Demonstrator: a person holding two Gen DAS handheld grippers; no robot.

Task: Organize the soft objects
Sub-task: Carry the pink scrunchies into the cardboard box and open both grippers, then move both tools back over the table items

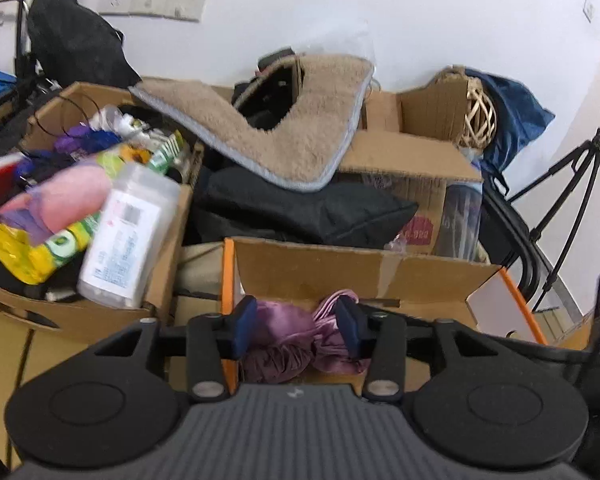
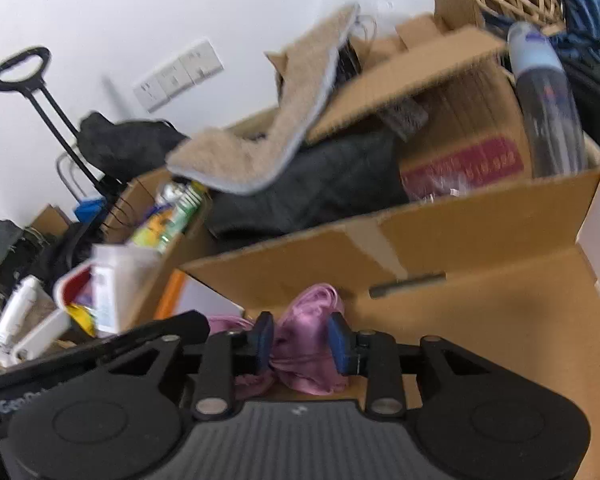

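Both the left gripper [image 1: 296,326] and right gripper [image 2: 300,342] stand parted around the purple satin cloth [image 1: 284,332] inside the orange-edged cardboard box [image 1: 340,264]; best widen fully, then lift clear without snagging folds.

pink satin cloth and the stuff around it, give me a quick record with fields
item: pink satin cloth, crumpled
location: in the open cardboard box with orange edges
left hand-held gripper: jaws apart, cloth between the pads, not clearly pressed
right hand-held gripper: jaws apart, cloth bunched between the pads
behind box: dark cushion, beige fleece mat draped over it
left of box: carton with a white plastic jar and snack packets
far right: woven rattan ball
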